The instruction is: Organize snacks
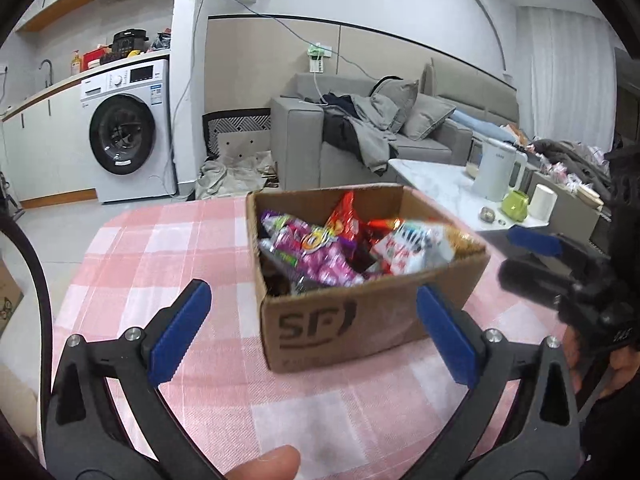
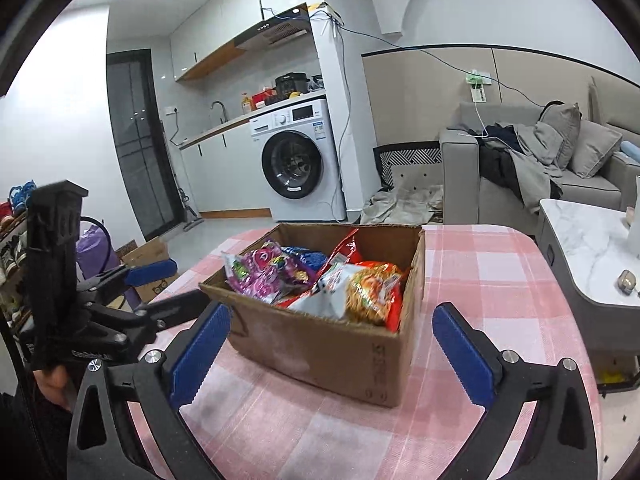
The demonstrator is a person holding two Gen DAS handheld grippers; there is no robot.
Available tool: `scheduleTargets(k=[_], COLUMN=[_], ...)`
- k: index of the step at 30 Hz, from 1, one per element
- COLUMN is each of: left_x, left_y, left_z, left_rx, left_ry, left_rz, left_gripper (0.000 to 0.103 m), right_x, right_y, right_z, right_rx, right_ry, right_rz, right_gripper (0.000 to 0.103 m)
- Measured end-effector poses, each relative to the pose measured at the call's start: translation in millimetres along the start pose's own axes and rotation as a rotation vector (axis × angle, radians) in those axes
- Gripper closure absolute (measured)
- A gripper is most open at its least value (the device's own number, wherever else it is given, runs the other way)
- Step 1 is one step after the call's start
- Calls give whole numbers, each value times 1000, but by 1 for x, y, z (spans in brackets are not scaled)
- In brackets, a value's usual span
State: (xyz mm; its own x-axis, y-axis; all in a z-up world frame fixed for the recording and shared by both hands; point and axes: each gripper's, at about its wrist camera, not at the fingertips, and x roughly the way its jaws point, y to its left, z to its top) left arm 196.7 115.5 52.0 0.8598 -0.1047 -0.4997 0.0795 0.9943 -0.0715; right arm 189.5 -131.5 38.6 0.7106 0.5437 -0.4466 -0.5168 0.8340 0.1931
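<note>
Both sets of jaws stand wide apart with nothing between them: the left gripper (image 1: 316,332) and the right gripper (image 2: 332,348) hover just short of the cardboard box (image 1: 344,324), one on each side. The box sits on the pink checked surface (image 1: 160,264), full of bright snack packets (image 1: 320,252). Behind stand a washing machine (image 1: 128,132) and a grey sofa (image 1: 360,136).

Your box (image 1: 352,320) is a brown cardboard one, top open, flaps gone, with a dark logo stamped on its side, sitting upright on the pink checked tablecloth (image 1: 160,264). It's stuffed with snacks (image 2: 320,280): shiny pink-purple packs on one side, red and orange bags plus a white one on the other, all piled loosely and poking above the rim.
</note>
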Motion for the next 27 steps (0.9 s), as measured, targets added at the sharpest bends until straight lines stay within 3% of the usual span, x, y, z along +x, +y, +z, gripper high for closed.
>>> scheduleTargets(k=[15,27], left_x=[-13,-10], left_y=[9,16], left_z=[-42,-54], left_rx=[-29,-22], left_ry=[-92,-98], left_rz=[43,68], left_gripper=[1,1], right_x=[-4,-4], right_y=[8,6], right_z=[-36,-47], right_rx=[-53,-64], right_ry=[-63,-89], right_rz=[-41,-47], right_gripper=[0,0])
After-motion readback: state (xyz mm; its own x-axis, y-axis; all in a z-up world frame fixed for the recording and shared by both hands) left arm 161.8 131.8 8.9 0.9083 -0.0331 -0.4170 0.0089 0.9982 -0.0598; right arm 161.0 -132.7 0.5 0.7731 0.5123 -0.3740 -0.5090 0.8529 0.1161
